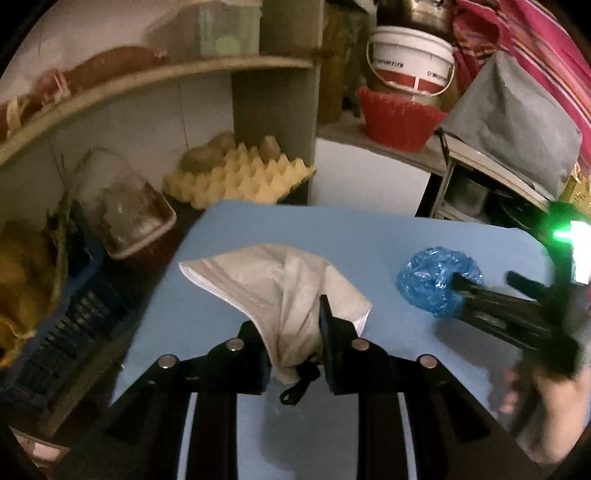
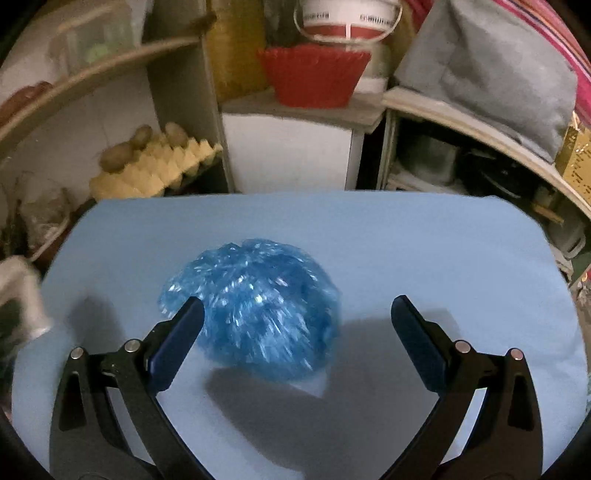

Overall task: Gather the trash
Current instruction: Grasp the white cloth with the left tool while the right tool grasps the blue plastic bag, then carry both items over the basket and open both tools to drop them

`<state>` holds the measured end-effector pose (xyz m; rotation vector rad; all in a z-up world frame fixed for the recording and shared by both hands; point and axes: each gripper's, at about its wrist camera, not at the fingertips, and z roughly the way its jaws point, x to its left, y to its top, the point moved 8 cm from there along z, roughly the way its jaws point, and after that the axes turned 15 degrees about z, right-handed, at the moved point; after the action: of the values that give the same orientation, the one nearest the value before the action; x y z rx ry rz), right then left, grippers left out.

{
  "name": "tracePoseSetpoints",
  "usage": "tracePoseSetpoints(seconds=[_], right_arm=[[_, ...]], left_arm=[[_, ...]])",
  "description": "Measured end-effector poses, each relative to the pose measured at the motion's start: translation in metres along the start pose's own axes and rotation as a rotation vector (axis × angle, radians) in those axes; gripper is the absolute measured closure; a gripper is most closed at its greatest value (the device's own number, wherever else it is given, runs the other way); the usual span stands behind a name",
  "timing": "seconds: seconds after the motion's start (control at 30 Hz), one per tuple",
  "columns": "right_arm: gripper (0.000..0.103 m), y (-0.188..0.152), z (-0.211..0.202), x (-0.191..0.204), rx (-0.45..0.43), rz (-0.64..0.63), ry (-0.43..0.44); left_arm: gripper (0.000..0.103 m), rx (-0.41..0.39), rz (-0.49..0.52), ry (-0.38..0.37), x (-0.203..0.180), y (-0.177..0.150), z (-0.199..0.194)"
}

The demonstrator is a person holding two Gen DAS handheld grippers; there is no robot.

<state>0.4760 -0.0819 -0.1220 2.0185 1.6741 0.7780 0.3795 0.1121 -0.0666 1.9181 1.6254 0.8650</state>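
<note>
The left tongs (image 1: 295, 332) are pinched tight on a soft, pale cloth (image 1: 280, 288). The cloth looks like a face mask, with a stitched white edge and a thin black strap hanging down under it. It is bunched up where the tongs squeeze it and fans out wide above the blue bench (image 1: 229, 295).

The right tongs (image 2: 297, 317) are spread wide. A ball of crinkly blue plastic (image 2: 255, 306) sits on the bench (image 2: 443, 258) between them. The plastic is shiny and full of tiny folds. The left finger (image 2: 184, 332) is right up against the ball, but the other finger is well away from it, with bare bench in between.

Only the left view shows the cloth well. In the right view it is just a blurry pale bit at the far left edge. The left view also shows the right tongs (image 1: 484, 282) from the side, reaching in at the blue ball (image 1: 436, 284), with a bright green light near them.

Behind the bench both views show a bumpy yellow egg tray (image 1: 240, 177) with brown potatoes (image 1: 210, 151) on it. A red ribbed basket (image 2: 314, 74) holds a white bucket (image 2: 347, 18) with a red band. A gray cloth cover (image 2: 491, 70) lies over something boxy at the right.
</note>
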Motion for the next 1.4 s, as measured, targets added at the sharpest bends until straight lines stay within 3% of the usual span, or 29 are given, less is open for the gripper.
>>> tracePoseSetpoints(seconds=[0.07, 0.13, 0.23, 0.27, 0.3, 0.43, 0.63, 0.8, 0.97, 1.07, 1.27, 1.4], right_arm=[[0.008, -0.003, 0.013, 0.004, 0.02, -0.026, -0.026], [0.023, -0.009, 0.021, 0.005, 0.045, -0.035, -0.02], [0.05, -0.017, 0.018, 0.009, 0.058, -0.047, 0.027], [0.067, -0.018, 0.013, 0.011, 0.053, -0.07, 0.031], [0.076, -0.018, 0.007, 0.011, 0.04, -0.084, 0.033], [0.08, -0.015, -0.03, -0.003, -0.017, -0.058, 0.082], [0.08, -0.016, -0.104, -0.065, -0.096, -0.05, 0.107], [0.08, -0.023, -0.165, -0.155, -0.164, 0.015, 0.088], [0.08, -0.04, -0.211, -0.264, -0.216, 0.072, -0.021], [0.08, -0.045, -0.235, -0.328, -0.233, 0.183, -0.022], [0.08, -0.061, -0.277, -0.443, -0.27, 0.299, -0.116], [0.08, -0.081, -0.296, -0.499, -0.276, 0.362, -0.134]], left_arm=[[0.081, -0.008, -0.02, -0.013, 0.006, 0.001, -0.006], [0.081, -0.014, -0.029, -0.012, 0.012, 0.002, -0.009], [0.081, -0.02, -0.044, -0.007, 0.018, 0.003, -0.011], [0.081, -0.022, -0.051, -0.01, 0.019, 0.003, -0.012], [0.081, -0.024, -0.055, -0.008, 0.019, 0.003, -0.014], [0.081, -0.036, -0.046, 0.009, 0.018, 0.004, -0.017], [0.081, -0.045, -0.023, -0.002, -0.003, 0.005, -0.019], [0.081, -0.059, 0.028, -0.024, -0.04, 0.006, -0.03], [0.081, -0.081, 0.109, -0.033, -0.09, 0.005, -0.044], [0.081, -0.102, 0.171, -0.033, -0.13, 0.005, -0.057], [0.081, -0.167, 0.231, -0.129, -0.23, 0.016, -0.1], [0.081, -0.211, 0.318, -0.227, -0.332, 0.026, -0.127]])
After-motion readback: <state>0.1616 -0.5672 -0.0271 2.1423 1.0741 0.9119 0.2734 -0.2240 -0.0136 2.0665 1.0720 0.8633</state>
